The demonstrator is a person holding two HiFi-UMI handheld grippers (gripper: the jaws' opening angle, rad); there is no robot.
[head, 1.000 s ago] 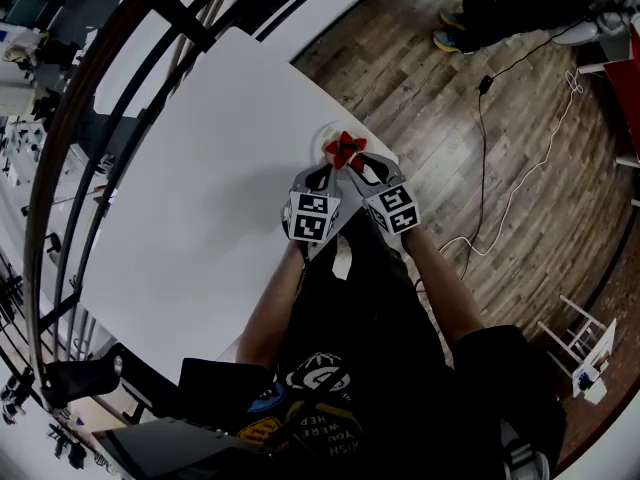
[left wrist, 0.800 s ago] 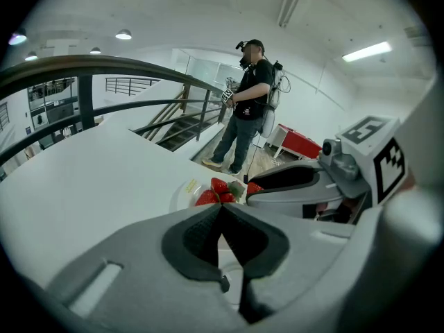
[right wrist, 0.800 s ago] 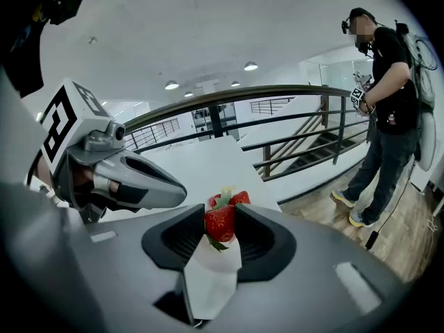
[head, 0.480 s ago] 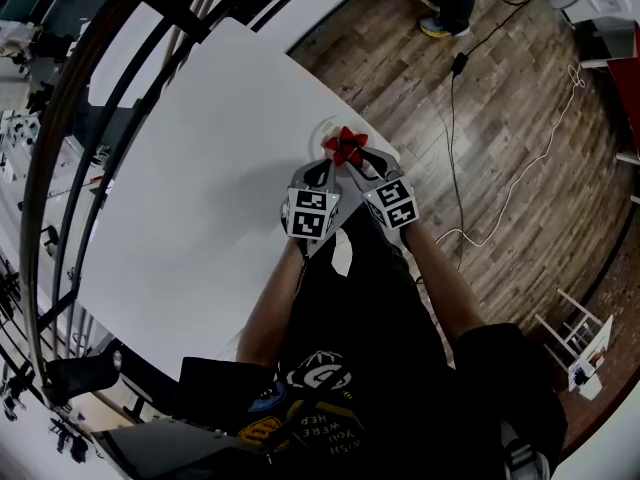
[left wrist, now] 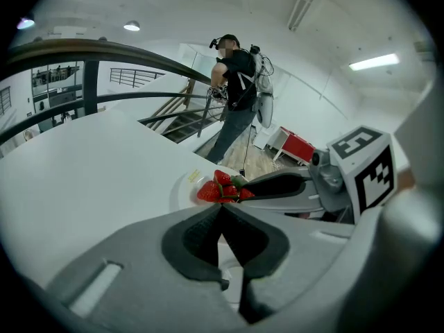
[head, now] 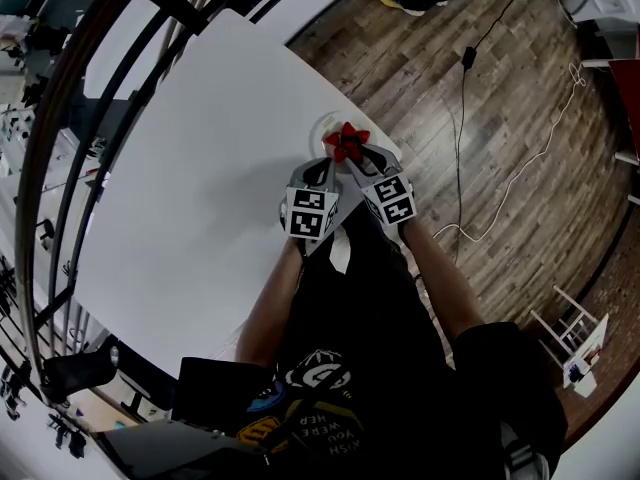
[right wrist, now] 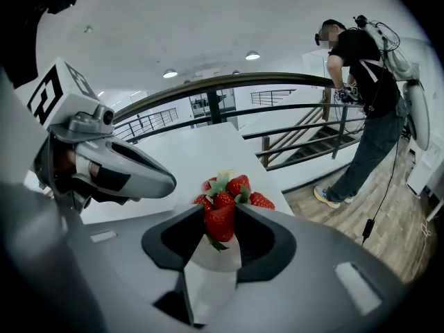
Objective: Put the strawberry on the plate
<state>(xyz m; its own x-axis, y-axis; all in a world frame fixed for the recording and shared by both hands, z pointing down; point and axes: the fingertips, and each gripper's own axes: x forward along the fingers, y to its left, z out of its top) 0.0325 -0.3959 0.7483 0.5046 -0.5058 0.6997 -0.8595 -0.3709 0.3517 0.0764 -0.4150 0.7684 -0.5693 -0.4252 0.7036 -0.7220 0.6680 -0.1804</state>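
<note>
Head view: white table (head: 200,168) bearing plate (head: 322,130), wood-plank floor (head: 520,168) beyond.

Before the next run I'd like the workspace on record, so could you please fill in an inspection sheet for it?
Surface: white table, bare apart from the plate.
Job's things: white plate near the table's far edge, with several strawberries on it; one more strawberry is in the right gripper.
Clutter: nothing seen.
Grippers: right gripper is closed on that strawberry just in front of the plate; left gripper is shut and empty beside it.
Cables: black cable and white cable on the floor.
Surroundings: wood floor, dark railing, a second person standing by it.
</note>
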